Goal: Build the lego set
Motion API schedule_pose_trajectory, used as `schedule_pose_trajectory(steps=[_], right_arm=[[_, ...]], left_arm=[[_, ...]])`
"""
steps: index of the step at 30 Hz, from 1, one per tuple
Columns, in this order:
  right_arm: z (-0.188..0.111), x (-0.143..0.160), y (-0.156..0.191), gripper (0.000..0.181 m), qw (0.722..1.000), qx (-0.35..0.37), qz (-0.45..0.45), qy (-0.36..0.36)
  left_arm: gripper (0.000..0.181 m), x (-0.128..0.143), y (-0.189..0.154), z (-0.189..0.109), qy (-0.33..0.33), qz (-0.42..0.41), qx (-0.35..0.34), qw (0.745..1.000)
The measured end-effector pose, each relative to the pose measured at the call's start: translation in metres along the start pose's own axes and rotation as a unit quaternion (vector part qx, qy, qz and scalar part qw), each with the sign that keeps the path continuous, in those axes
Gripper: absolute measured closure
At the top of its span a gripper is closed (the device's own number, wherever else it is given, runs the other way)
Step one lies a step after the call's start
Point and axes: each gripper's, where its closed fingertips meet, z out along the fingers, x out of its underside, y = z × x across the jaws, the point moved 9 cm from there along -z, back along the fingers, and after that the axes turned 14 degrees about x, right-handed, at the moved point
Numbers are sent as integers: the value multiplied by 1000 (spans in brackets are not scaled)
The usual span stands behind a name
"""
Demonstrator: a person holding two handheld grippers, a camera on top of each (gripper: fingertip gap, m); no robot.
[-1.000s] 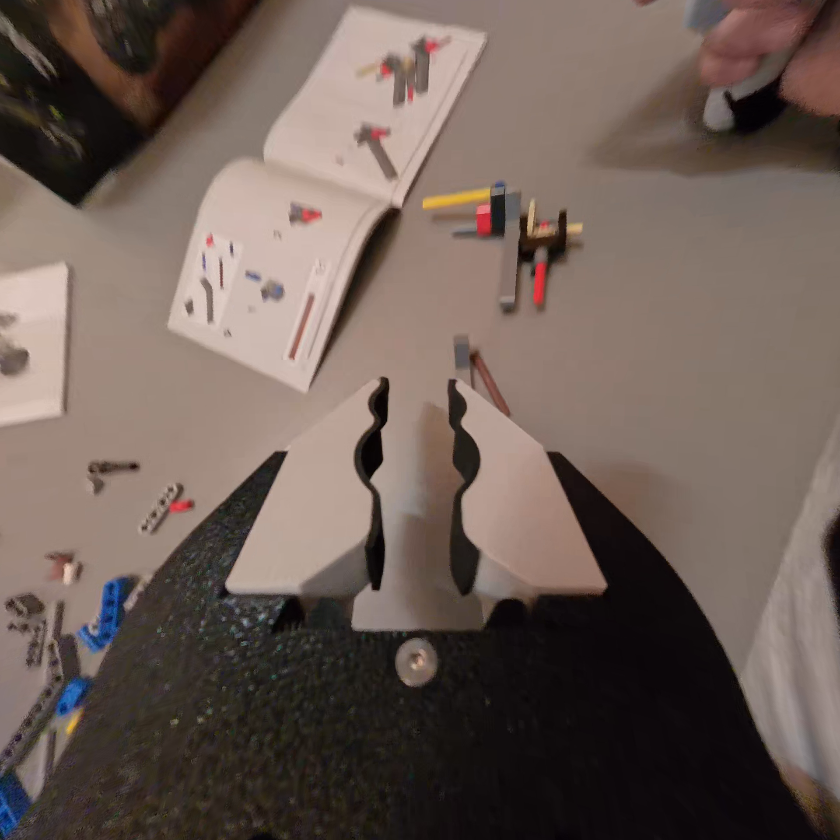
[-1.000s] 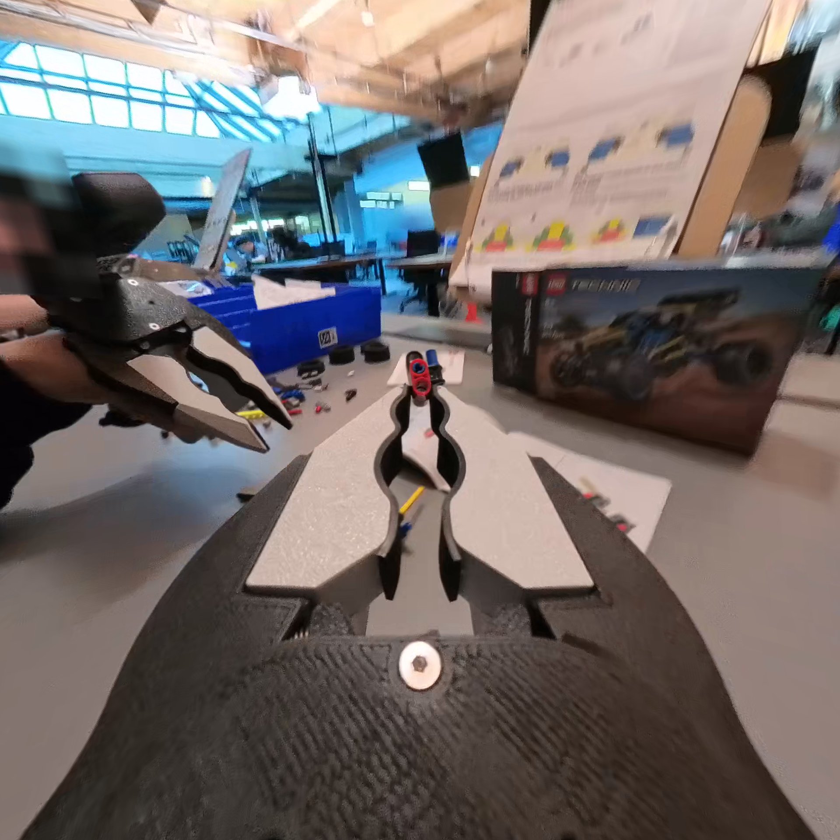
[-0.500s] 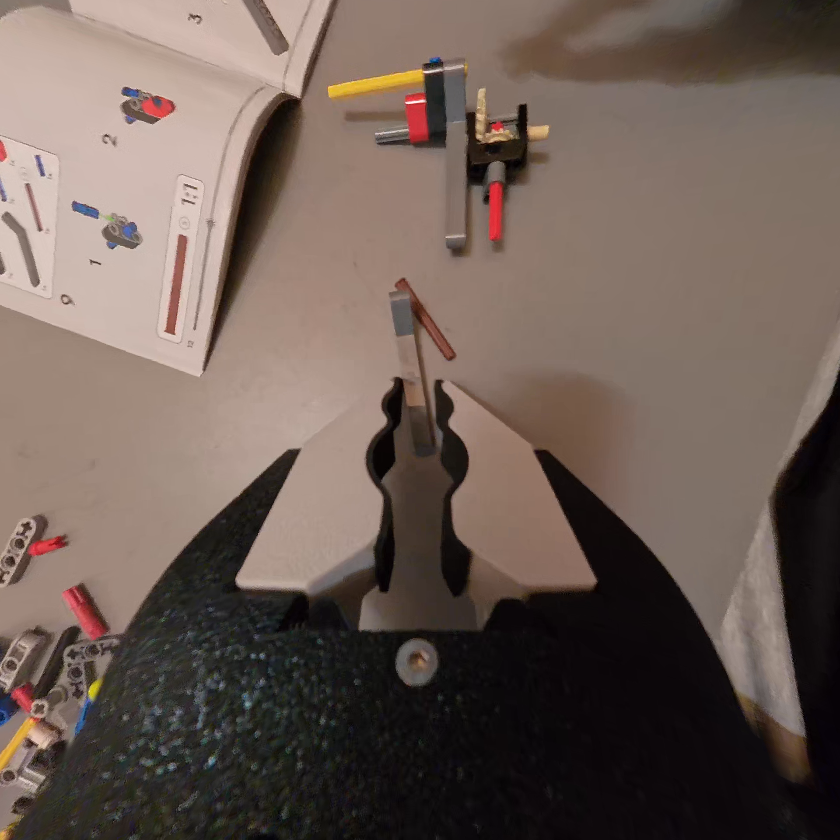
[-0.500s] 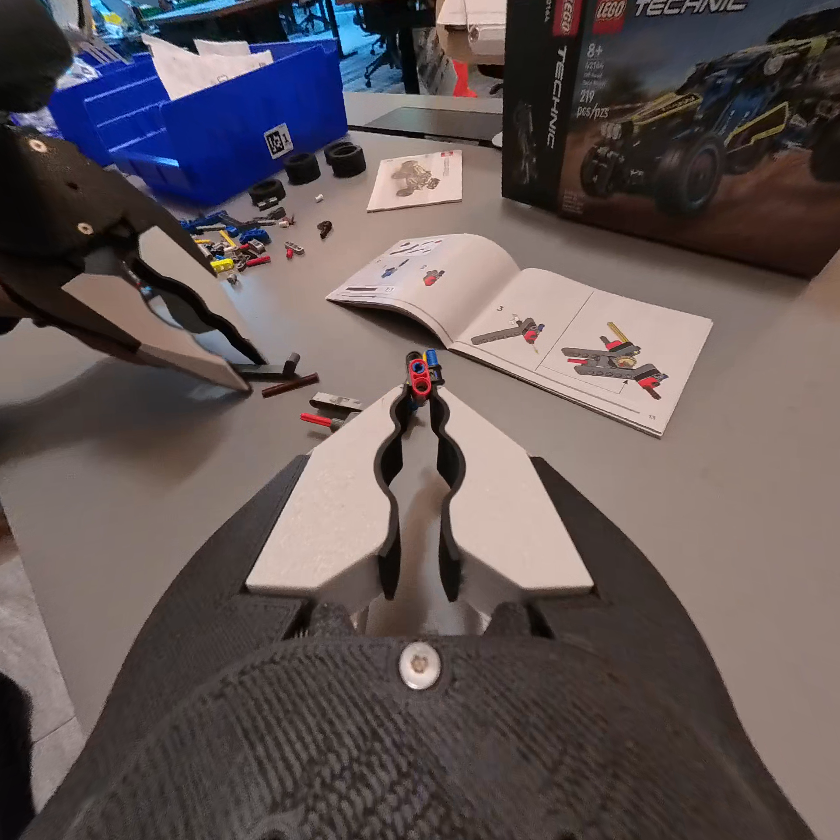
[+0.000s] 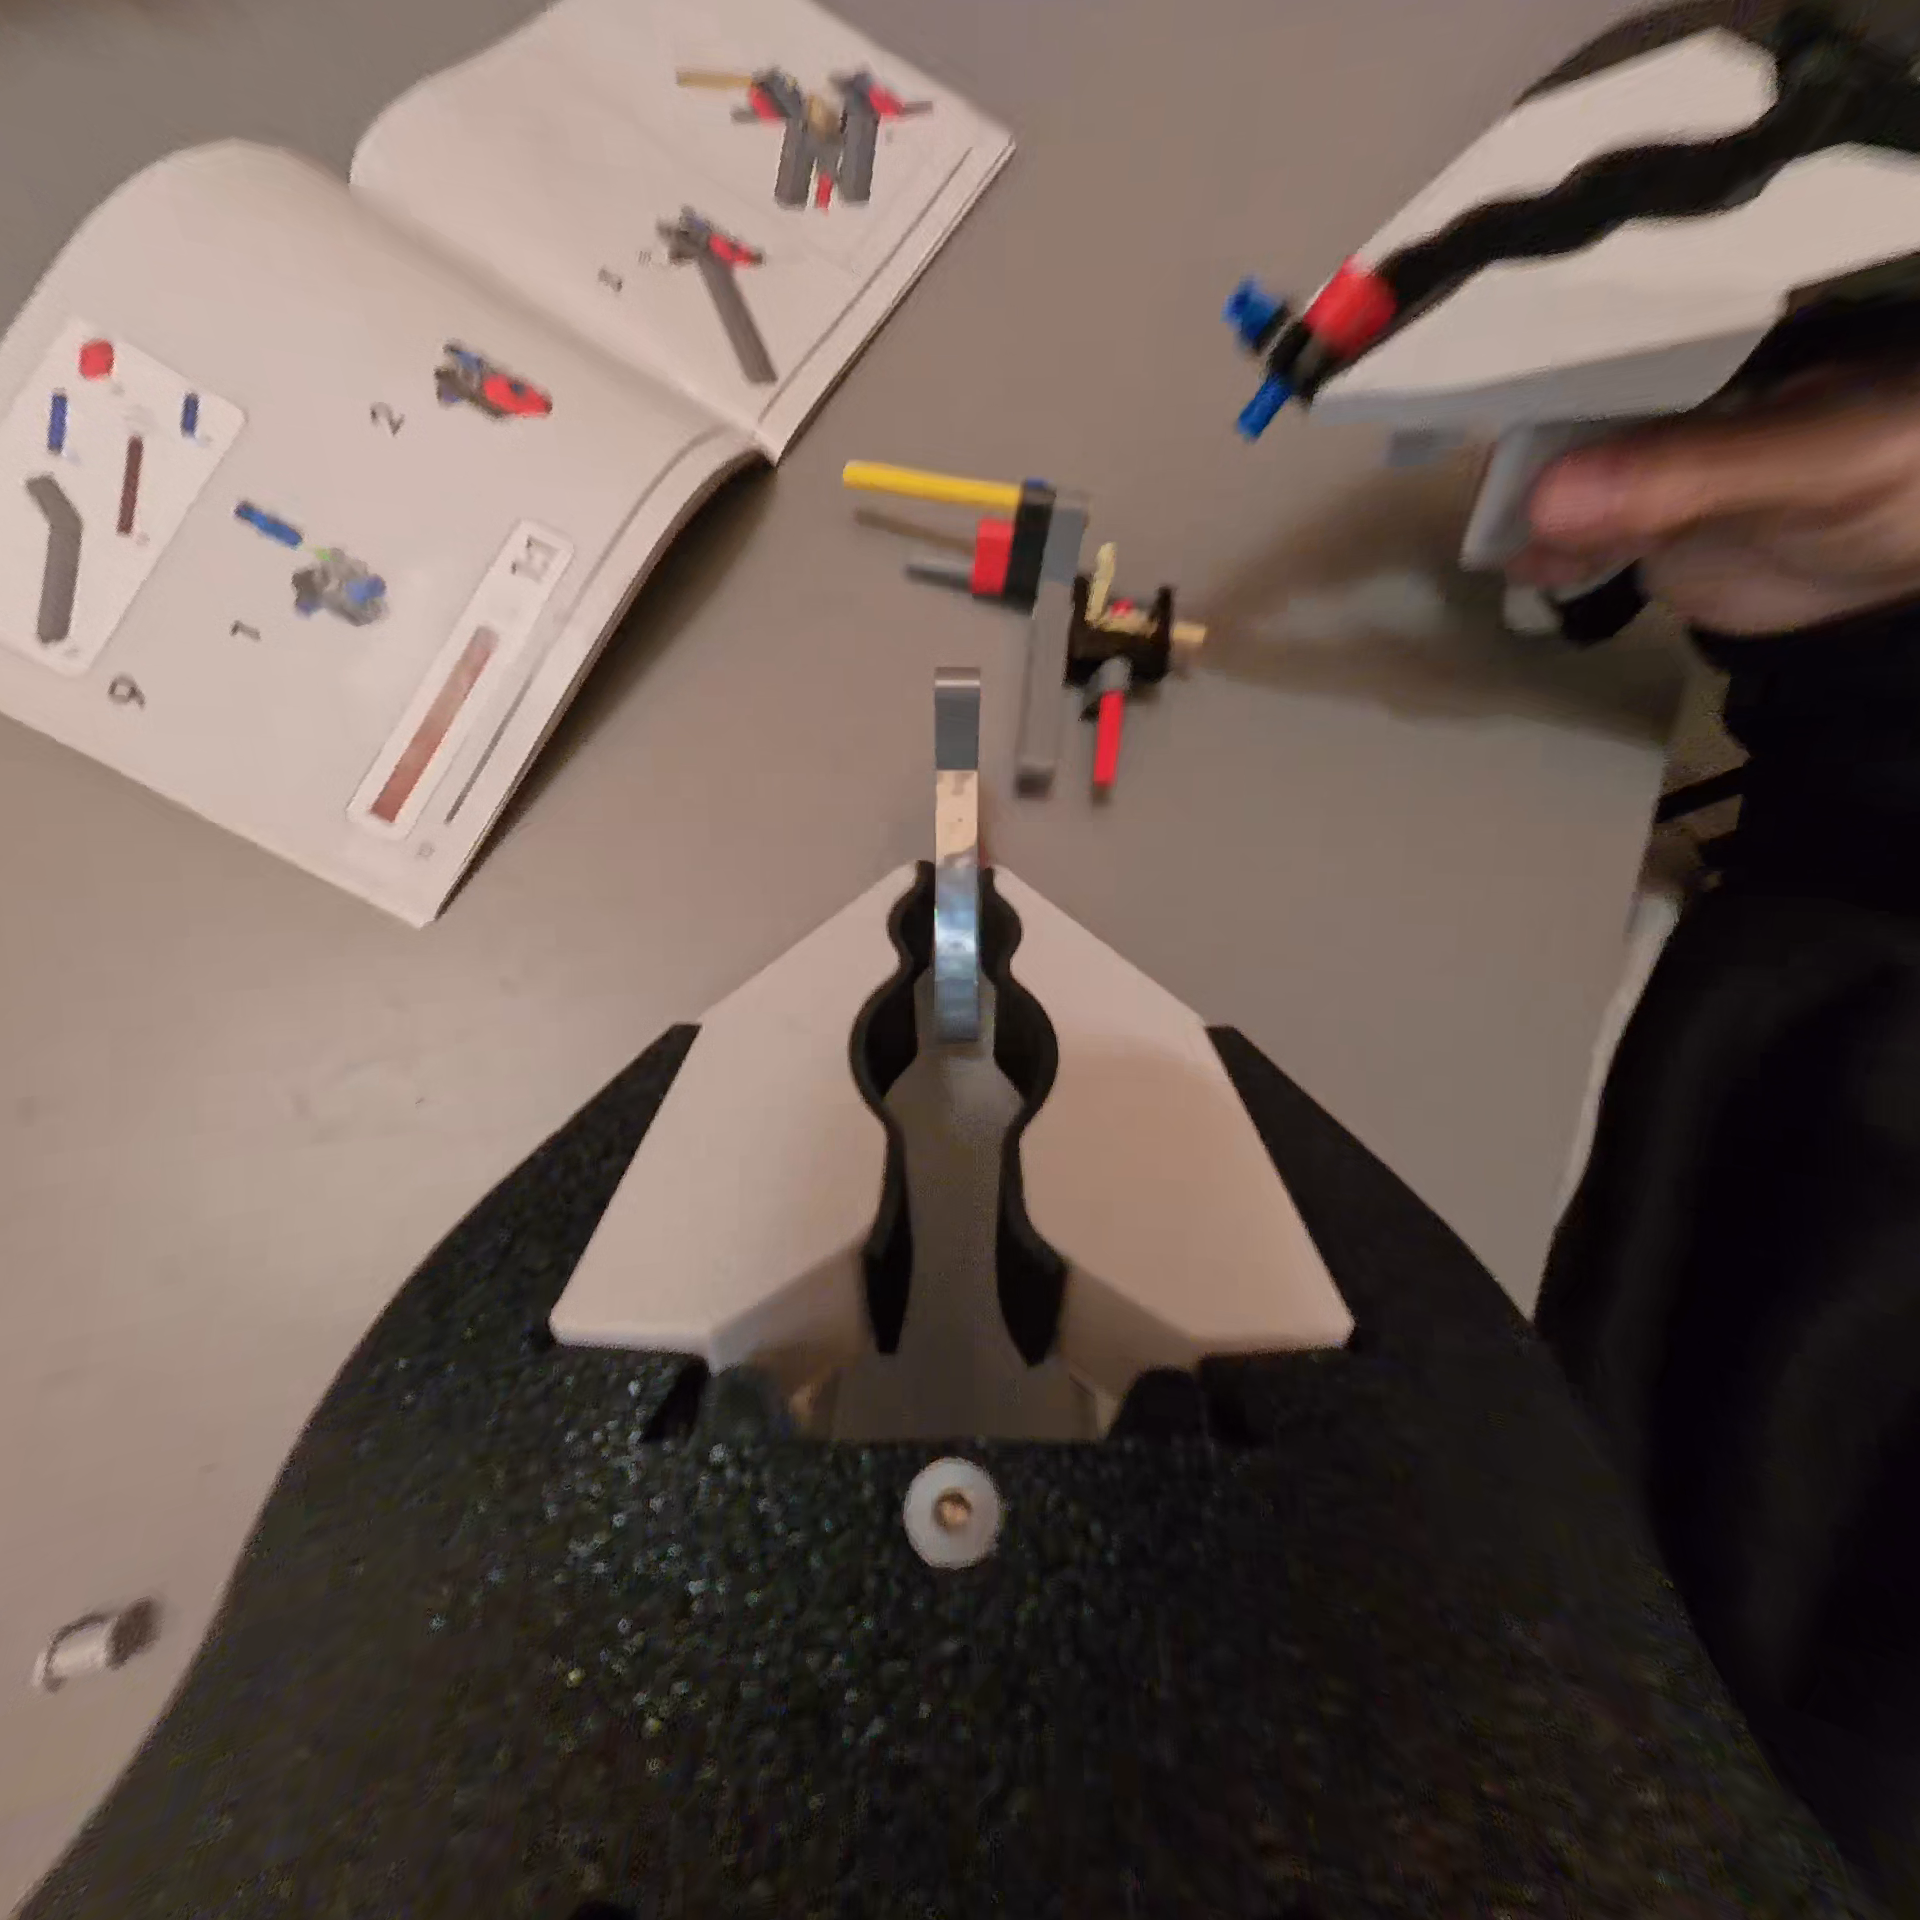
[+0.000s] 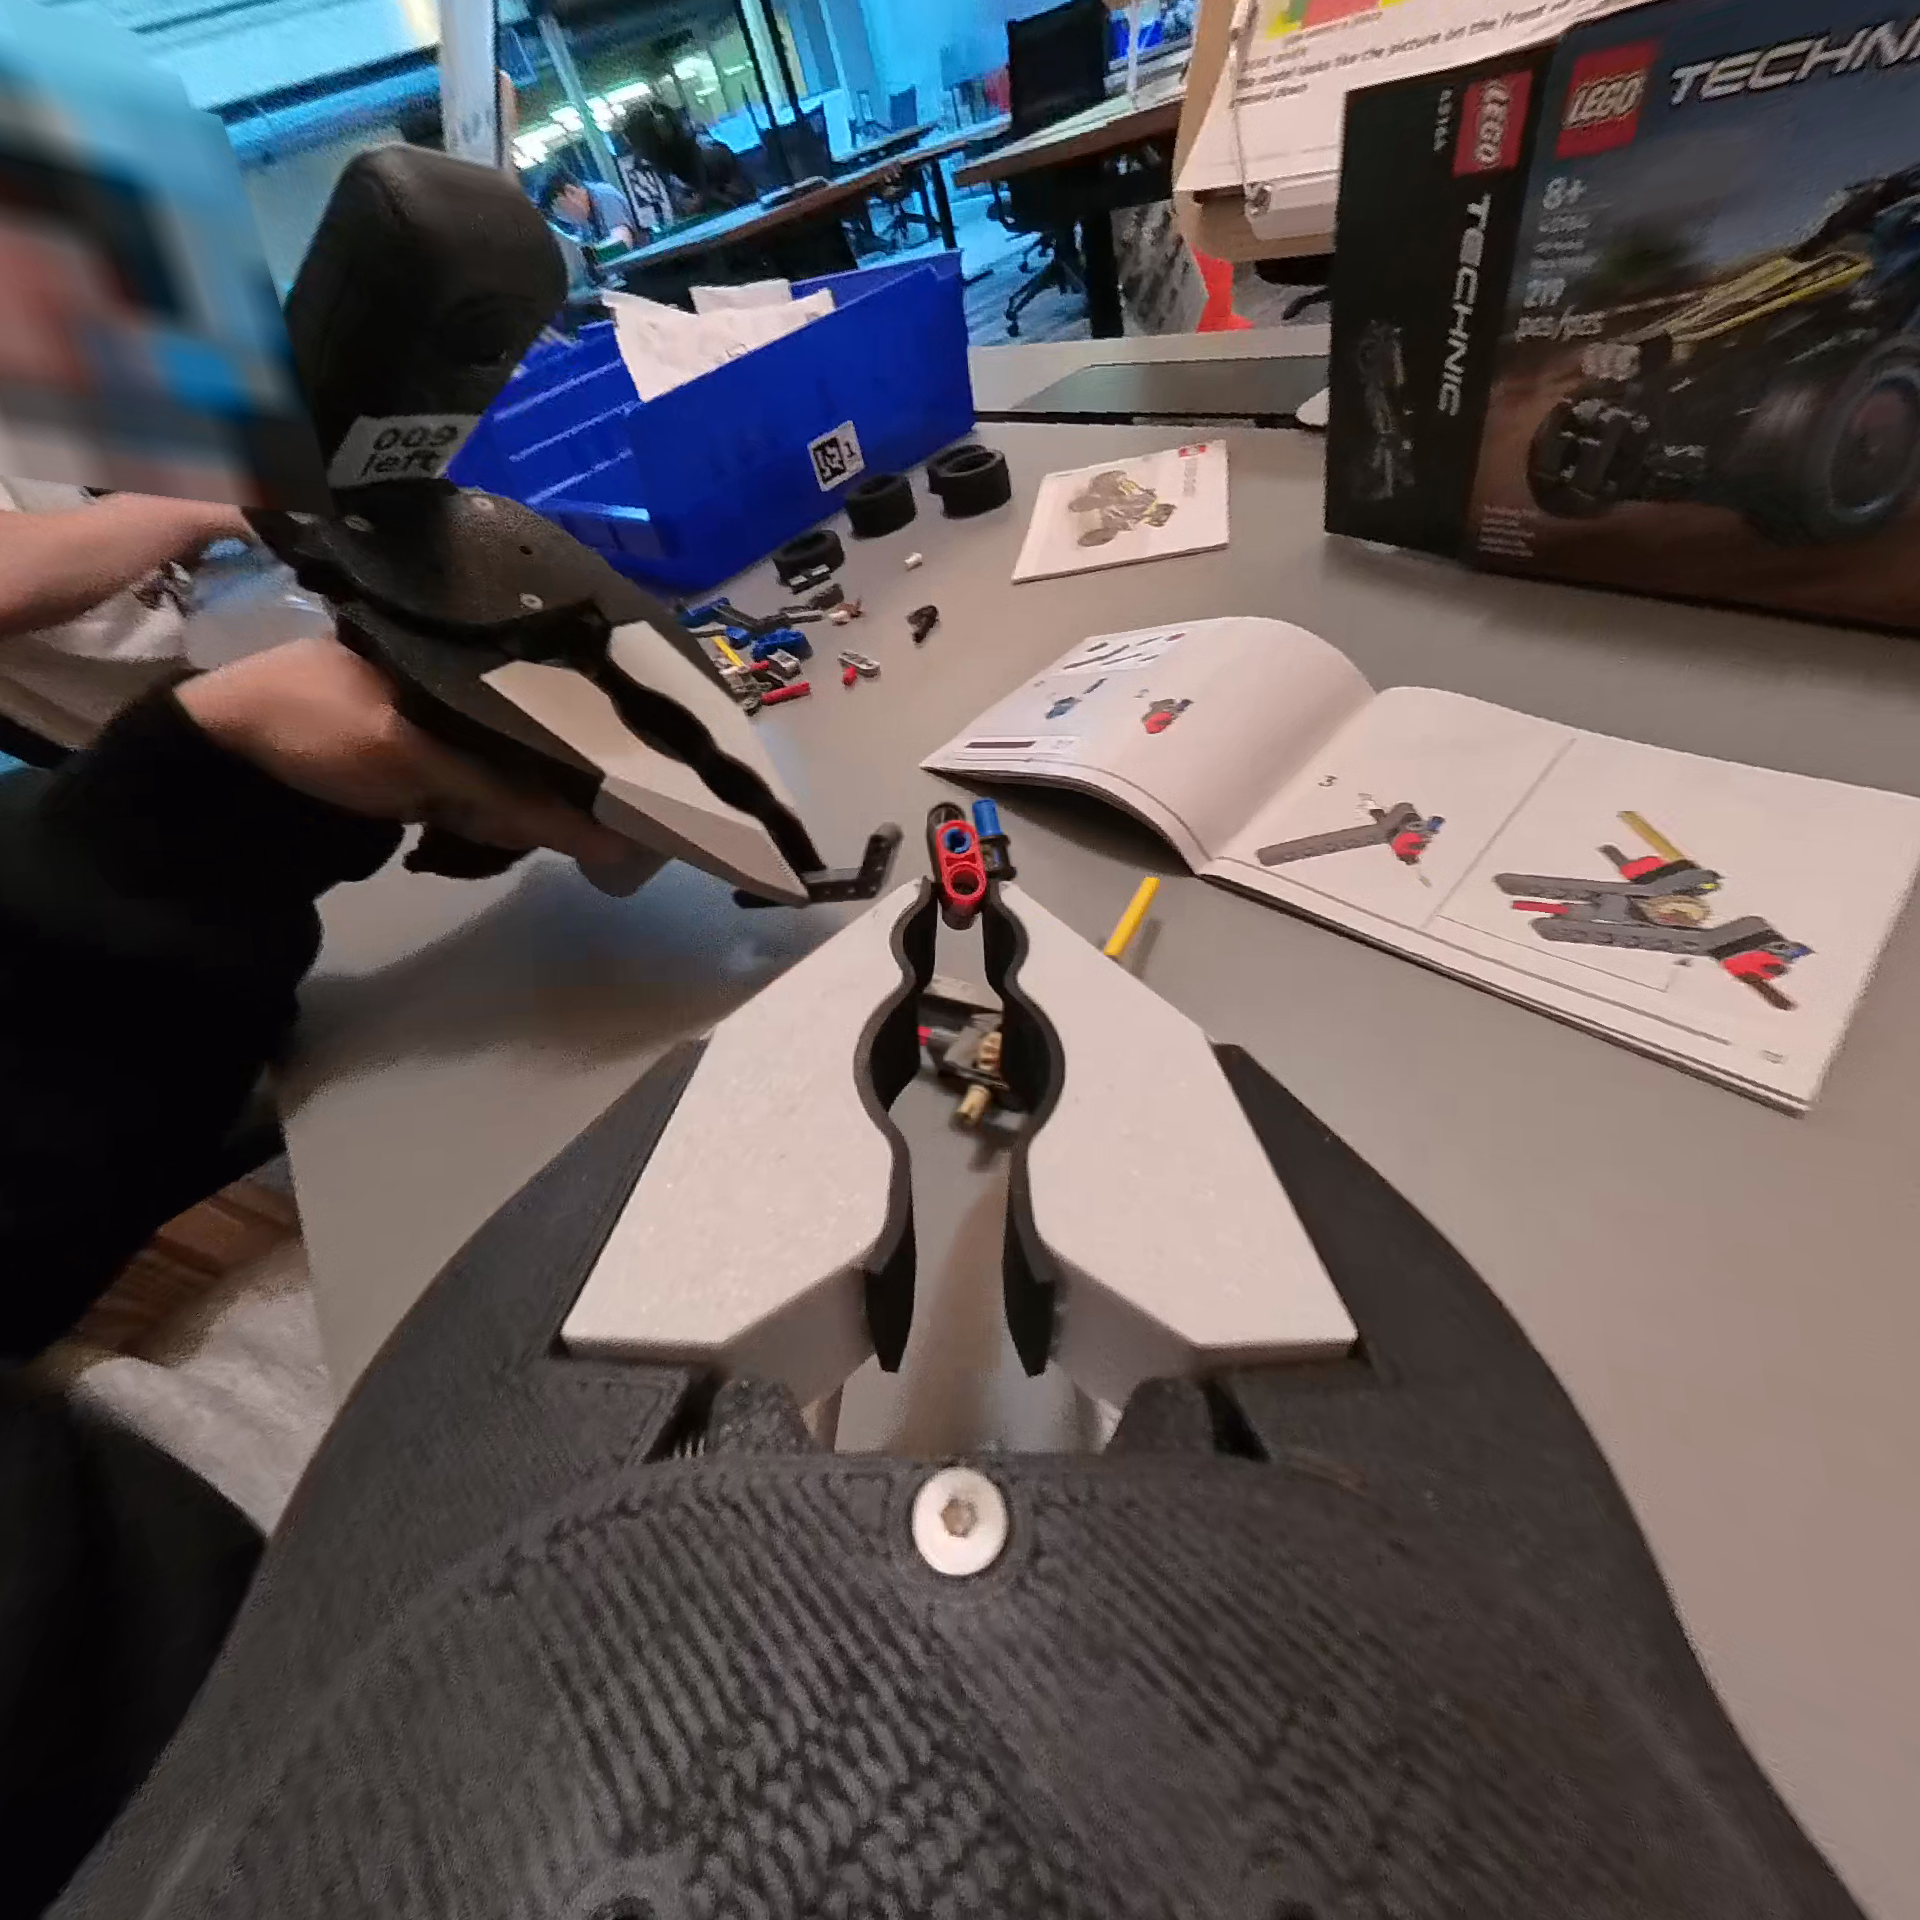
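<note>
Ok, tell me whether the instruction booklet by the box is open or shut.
Open. The instruction booklet lies spread flat on the table, two facing pages of build diagrams showing either side of its centre fold; the left wrist view shows it spread too.

I count two grey-fingered grippers, my left gripper [image 5: 956,883] and my right gripper [image 6: 961,899], three black rubber tyres [image 6: 879,503] far ahead, two white paper booklets [image 6: 1122,506], one blue plastic bin [image 6: 748,436], and one printed cardboard box [image 6: 1662,312].

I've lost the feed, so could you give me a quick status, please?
Left gripper shut on grey beam. Right gripper shut on red connector. Both held above table, nothing between.
</note>
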Motion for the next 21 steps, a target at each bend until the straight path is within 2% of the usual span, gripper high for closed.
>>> schedule_pose_trajectory(steps=[1, 4, 7, 10, 17, 21], right_arm=[[1, 0, 2, 175, 1000, -9, 11, -2], [2, -1, 8, 175, 998, -21, 62, -27], [2, 0, 11, 175, 997, -17, 72, -32], [2, 1, 10, 175, 998, -4, 53, -15], [5, 4, 14, 175, 999, 2, 32, 13], [7, 6, 20, 175, 999, 1, 29, 24]], left_arm=[[176, -3, -4, 1, -12, 3, 6, 1000], [176, -11, -14, 4, -45, -4, 37, 998], [176, -14, -16, 8, -77, -30, 65, 994], [176, -12, -14, 7, -78, -50, 68, 993], [176, 5, 4, -11, -64, -100, 29, 992], [176, 17, 12, -10, -55, -144, 59, 986]])
